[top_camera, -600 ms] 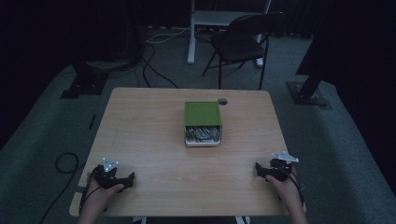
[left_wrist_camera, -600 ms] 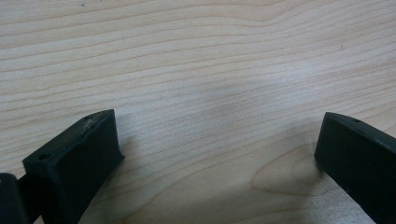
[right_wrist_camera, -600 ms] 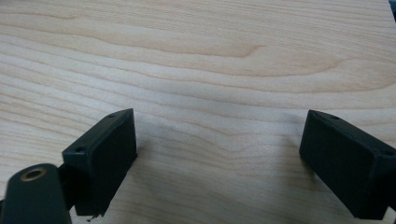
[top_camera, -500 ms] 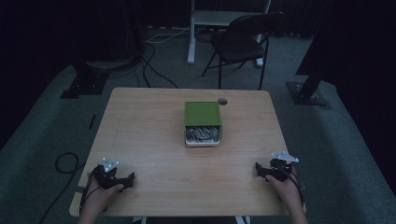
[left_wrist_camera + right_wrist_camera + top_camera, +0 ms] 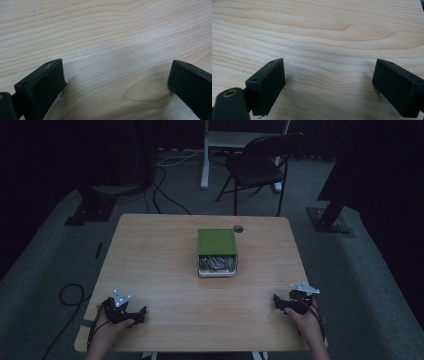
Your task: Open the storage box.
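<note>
Green box sits mid-table | left gripper, right gripper well short of box | both jaws wide, empty

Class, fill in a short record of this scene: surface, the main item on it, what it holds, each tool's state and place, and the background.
surface: wooden table
main item: green box at table centre, its tray slid partly out
contents: grey metal pieces, too small to identify
left tool: open, empty, near front left edge
right tool: open, empty, near front right edge
background: dark folding chair
</note>
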A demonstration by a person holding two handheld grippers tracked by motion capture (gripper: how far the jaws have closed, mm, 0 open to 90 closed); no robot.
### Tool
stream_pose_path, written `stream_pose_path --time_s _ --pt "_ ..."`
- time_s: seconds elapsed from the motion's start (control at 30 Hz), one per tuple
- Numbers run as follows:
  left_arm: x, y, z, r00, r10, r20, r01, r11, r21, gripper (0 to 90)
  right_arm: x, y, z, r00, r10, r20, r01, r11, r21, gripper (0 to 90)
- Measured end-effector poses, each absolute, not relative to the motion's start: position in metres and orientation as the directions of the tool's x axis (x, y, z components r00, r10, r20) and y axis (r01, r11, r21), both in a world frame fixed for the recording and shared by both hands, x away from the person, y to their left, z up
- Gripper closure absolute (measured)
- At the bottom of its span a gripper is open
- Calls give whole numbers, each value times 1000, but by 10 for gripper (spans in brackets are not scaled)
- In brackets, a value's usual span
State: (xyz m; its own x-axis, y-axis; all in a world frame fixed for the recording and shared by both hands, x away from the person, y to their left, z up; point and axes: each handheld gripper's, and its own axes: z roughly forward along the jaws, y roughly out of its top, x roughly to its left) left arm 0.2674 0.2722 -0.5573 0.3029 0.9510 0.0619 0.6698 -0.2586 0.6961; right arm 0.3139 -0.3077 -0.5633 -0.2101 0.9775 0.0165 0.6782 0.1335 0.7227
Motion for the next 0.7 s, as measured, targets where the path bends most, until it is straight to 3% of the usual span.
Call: stream_pose_path --time_s 0.7 --pt "279 236 -552 427 893 144 587 -395 707 15 314 -308 -563 -210 978 16 678 133 723 106"
